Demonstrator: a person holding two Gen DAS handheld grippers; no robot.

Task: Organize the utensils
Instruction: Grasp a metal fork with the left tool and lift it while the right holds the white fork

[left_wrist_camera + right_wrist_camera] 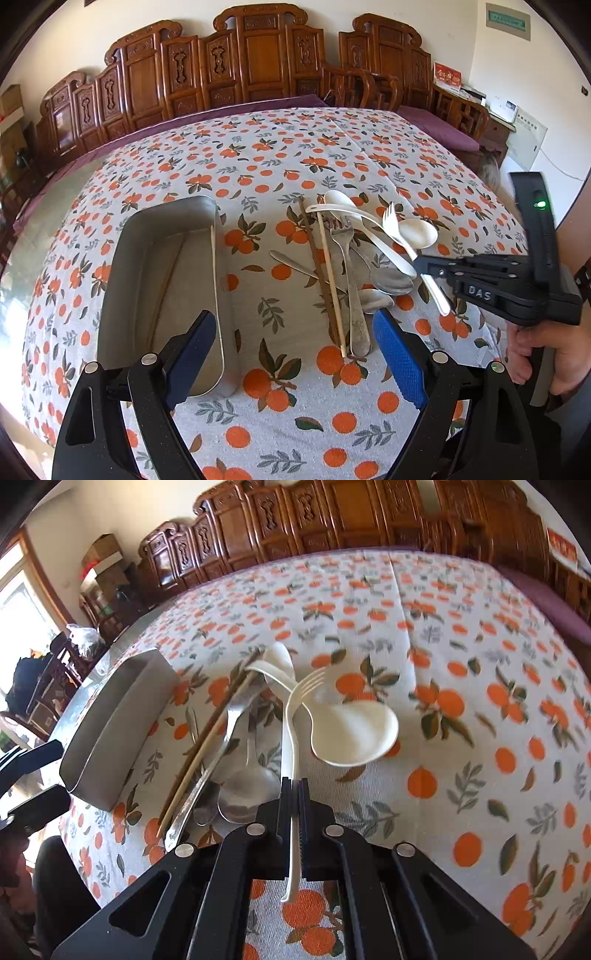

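Observation:
A heap of utensils lies on the orange-print tablecloth (280, 369): a metal fork (349, 266), metal spoons (391, 280), a brown chopstick (314, 258), a pale chopstick (330, 273) and white plastic spoons (417, 232). My right gripper (294, 782) is shut on the handle of a white plastic fork (310, 681), whose tines rest among the white spoons (354, 734). In the left wrist view the right gripper (419, 267) reaches in from the right. My left gripper (295, 358) stands open above the cloth, empty, between the metal tray (229, 314) and the heap.
The tray (110, 746) sits left of the heap. A carved wooden bench (258, 66) with a purple cushion (436, 125) runs behind the table. A person's hand (546, 354) holds the right gripper at the right edge. Boxes and clutter (103, 565) stand at far left.

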